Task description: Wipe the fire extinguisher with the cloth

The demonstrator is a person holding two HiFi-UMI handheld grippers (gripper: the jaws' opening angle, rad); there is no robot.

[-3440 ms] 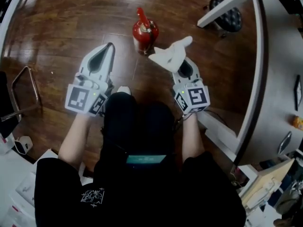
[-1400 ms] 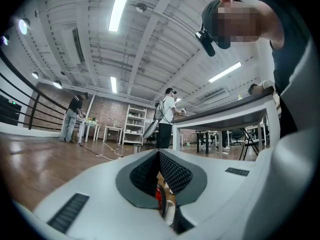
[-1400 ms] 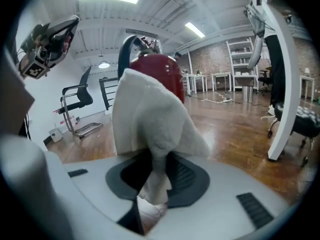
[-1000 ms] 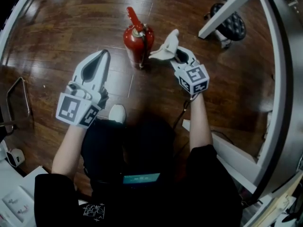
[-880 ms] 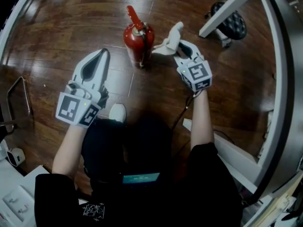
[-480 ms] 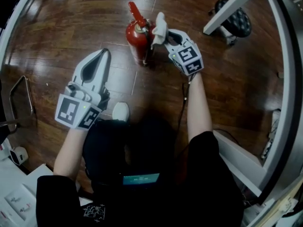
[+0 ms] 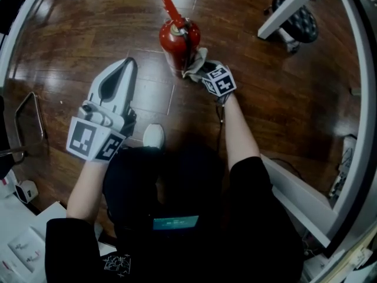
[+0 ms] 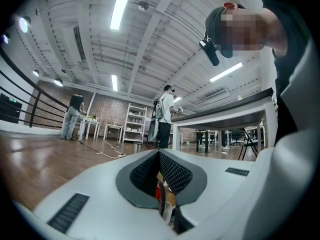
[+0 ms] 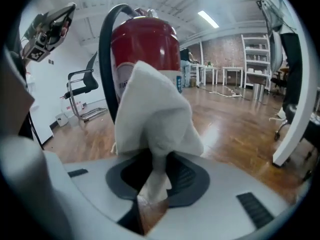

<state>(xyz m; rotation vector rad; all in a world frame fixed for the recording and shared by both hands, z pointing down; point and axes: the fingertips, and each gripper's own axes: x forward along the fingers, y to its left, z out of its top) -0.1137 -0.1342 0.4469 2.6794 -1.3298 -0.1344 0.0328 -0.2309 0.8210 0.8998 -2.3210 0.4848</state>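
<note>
Floor: dark wooden boards (image 7: pixel 70 34) lie under you, with a white desk frame (image 7: pixel 297 187) at your right.
Fire extinguisher: the red fire extinguisher (image 7: pixel 179 40) stands upright on the boards, ahead of you and between your two grippers. Its long axis is vertical. In the head view its red lever (image 7: pixel 171 9) points up and to the left. In the right gripper view the cylinder (image 9: pixel 145 46) rises straight up, with a black hose (image 9: pixel 105 54) curving down its left side.
Left gripper: your left gripper (image 7: pixel 128 66) is held well apart from the extinguisher, to its left, tip pointing forward. Its own view shows the jaws (image 8: pixel 159 156) together with nothing between them.
Right gripper: your right gripper (image 7: pixel 201 71) is at the lower right side of the cylinder, clamped (image 9: pixel 154 171) on the cloth.
Cloth: the white cloth (image 7: pixel 194 62) is bunched between the jaws, and its free folds (image 9: pixel 152 111) press against the cylinder wall.
Change: half a second ago your right gripper held the cloth up by the cylinder's shoulder; it is now lower on the body. Your left gripper has barely moved.
</note>
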